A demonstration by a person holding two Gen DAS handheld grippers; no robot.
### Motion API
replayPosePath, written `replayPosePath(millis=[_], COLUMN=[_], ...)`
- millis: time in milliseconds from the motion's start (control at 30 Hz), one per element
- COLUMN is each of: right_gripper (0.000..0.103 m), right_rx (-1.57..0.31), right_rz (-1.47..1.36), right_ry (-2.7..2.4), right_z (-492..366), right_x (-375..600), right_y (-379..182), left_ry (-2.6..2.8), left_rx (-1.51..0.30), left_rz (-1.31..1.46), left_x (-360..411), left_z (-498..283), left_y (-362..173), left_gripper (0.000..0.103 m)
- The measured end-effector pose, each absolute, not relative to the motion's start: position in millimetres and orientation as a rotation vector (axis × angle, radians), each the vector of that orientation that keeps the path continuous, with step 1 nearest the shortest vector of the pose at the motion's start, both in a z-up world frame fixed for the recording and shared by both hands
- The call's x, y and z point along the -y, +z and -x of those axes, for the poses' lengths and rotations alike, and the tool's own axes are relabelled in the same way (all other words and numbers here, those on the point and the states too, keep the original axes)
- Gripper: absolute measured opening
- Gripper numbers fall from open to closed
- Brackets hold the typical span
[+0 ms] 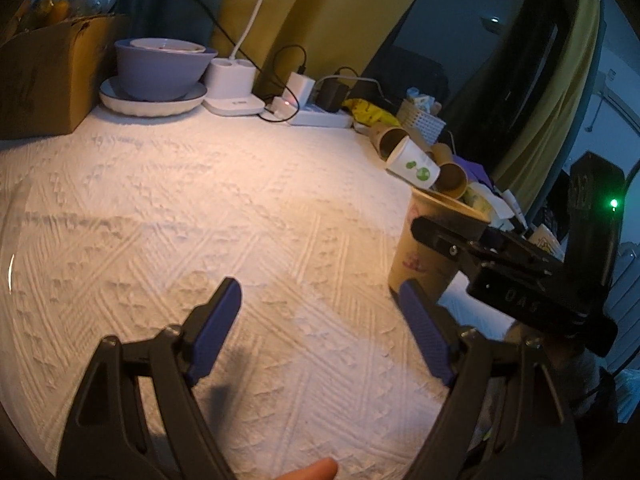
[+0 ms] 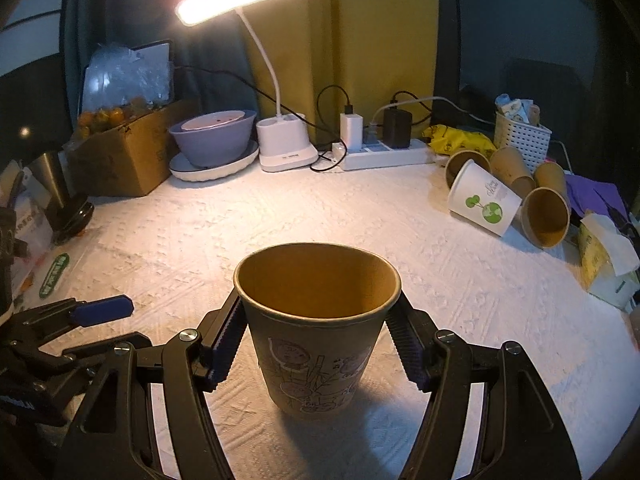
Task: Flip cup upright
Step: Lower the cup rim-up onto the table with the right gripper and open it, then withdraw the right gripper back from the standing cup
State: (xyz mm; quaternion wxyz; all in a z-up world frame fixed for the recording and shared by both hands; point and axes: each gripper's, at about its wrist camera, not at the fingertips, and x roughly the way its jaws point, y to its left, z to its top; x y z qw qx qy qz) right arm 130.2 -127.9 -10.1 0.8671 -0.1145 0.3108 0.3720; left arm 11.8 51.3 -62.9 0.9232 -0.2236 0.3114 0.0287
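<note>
A brown paper cup [image 2: 316, 344] with line drawings stands upright on the white textured cloth, mouth up. My right gripper [image 2: 316, 336] has a finger against each side of the cup just below the rim. The same cup [image 1: 428, 248] shows in the left wrist view at the right, with the right gripper's finger [image 1: 440, 236] across it. My left gripper [image 1: 320, 320] is open and empty over the cloth, to the left of the cup. Its blue pad [image 2: 104, 310] shows at the left of the right wrist view.
Several paper cups lie on their sides at the back right, one white with green print [image 2: 482, 204]. A desk lamp [image 2: 280, 148], power strip [image 2: 384, 156], stacked bowls [image 2: 212, 140], cardboard box [image 2: 124, 160] and white basket [image 2: 522, 136] line the back edge.
</note>
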Motion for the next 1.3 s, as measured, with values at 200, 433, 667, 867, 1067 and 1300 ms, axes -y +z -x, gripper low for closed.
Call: replayPosePath(millis=[200, 433, 667, 867, 1067, 1300], right_gripper=[0.07, 0.071, 0.078, 0.085, 0.085, 0.085], right_rx=[-0.644, -0.643, -0.642, -0.643, -0.643, -0.657], right_rz=[0.242, 0.249, 0.25, 0.241, 0.238, 0.211], right_ry=[0.769, 0.766, 0.762, 0.762, 0.759, 0.745], right_z=[-126.4, -121.0, -114.9, -108.6, -99.5, -89.9], right_x=[135.3, 139.3, 147.4, 153.7, 160.9, 180.4], right_y=[-12.9, -13.3, -14.7, -12.3, -7.7, -7.5], left_ry=[0.063, 0.067, 0.057, 0.057, 0.073, 0.079], left_rx=[-0.642, -0.639, -0.62, -0.611, -0.613, -0.589], left_rz=[0.446, 0.436, 0.384, 0.357, 0.311, 0.273], left_x=[-50.2, -48.3, -39.8, -35.4, -28.1, -15.3], left_z=[-13.5, -13.9, -12.1, -11.1, -10.1, 0.3], left_y=[-62.8, -63.2, -60.5, -59.3, -58.1, -51.8], left_gripper=[0.083, 0.083, 0.083, 0.083, 0.083, 0.083])
